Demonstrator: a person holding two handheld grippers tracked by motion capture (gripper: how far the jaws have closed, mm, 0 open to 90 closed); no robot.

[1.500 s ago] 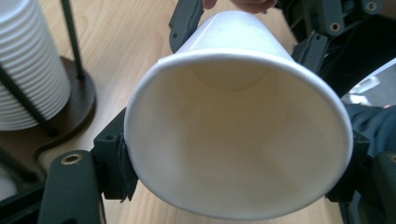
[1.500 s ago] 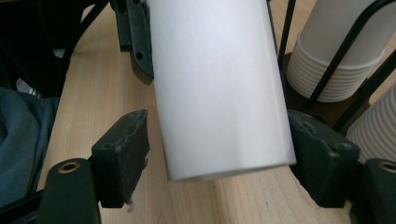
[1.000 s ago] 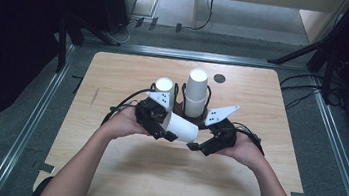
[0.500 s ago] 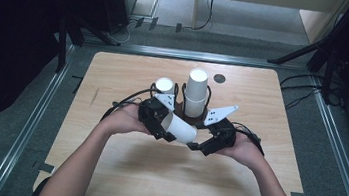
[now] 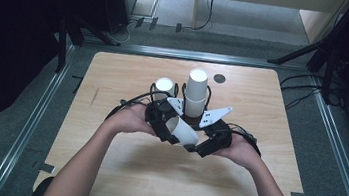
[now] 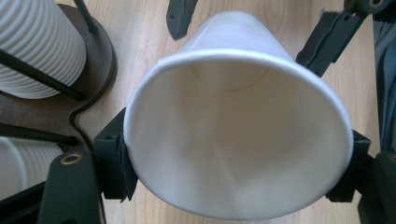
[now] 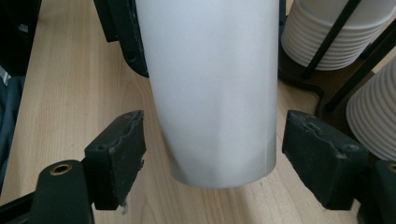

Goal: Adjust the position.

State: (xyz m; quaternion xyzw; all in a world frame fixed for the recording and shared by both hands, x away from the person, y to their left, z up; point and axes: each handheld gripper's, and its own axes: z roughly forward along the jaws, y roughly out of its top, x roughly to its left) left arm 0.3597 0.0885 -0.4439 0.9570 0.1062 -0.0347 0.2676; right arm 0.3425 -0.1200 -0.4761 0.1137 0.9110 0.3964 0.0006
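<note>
Paper cup (image 5: 182,130) hangs sideways over the table (image 5: 262,189), your left gripper (image 6: 236,154) squeezing its rim; your right gripper (image 7: 210,154) faces it, pads (image 7: 119,154) spread wide around its base, not touching.

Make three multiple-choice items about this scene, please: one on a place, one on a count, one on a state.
1. Where is the cup holder with its stacks?
A. just beyond the grippers
B. at the table's near edge
C. on the floor

2. How many cup stacks stand in the holder?
A. one
B. two
C. four

3. How does the right gripper meet the paper cup?
A. clamped on its rim
B. open, pads either side of its base
C. far from it

Answers:
1 A, it stands mid-table behind both hands.
2 B, a short stack and a tall stack.
3 B, gaps show beside both pads, while the left gripper grips the rim end.
</note>
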